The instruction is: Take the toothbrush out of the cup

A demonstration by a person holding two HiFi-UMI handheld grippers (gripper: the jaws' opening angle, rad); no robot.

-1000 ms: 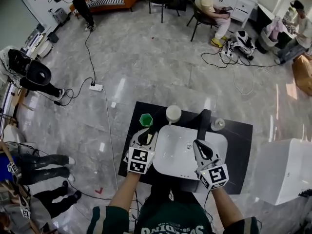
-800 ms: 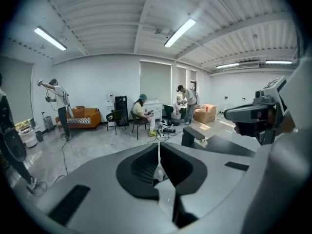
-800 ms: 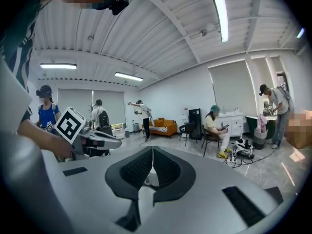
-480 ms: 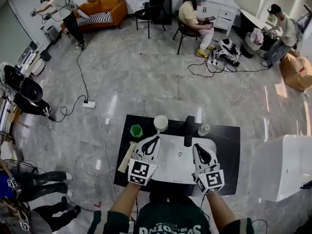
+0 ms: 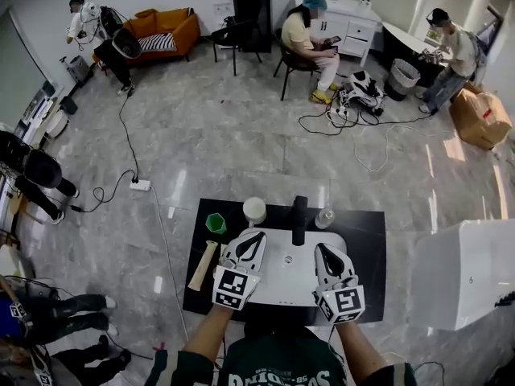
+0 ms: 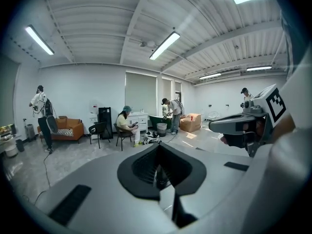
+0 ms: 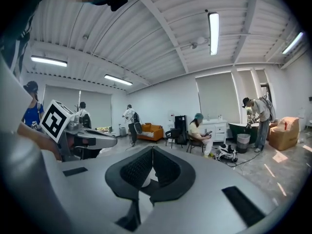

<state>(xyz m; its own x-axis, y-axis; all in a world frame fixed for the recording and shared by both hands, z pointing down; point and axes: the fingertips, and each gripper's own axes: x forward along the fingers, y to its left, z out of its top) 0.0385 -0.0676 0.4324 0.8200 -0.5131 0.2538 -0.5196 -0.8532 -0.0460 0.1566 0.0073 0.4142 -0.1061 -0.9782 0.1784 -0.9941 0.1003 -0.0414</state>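
Left gripper [image 5: 254,238] is hovering over the white sink [image 5: 288,284], jaws together and gripping nothing. Right gripper [image 5: 323,249] is hovering beside it, jaws likewise together and empty. Toothbrush [image 5: 202,265] is lying flat at the black desk's [image 5: 366,240] left edge, outside the green cup [image 5: 216,223] standing near it.

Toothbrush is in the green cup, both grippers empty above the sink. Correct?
No. The head view shows the toothbrush lying on the table, left of the sink, outside the green cup. The left gripper and right gripper are indeed empty above the sink.
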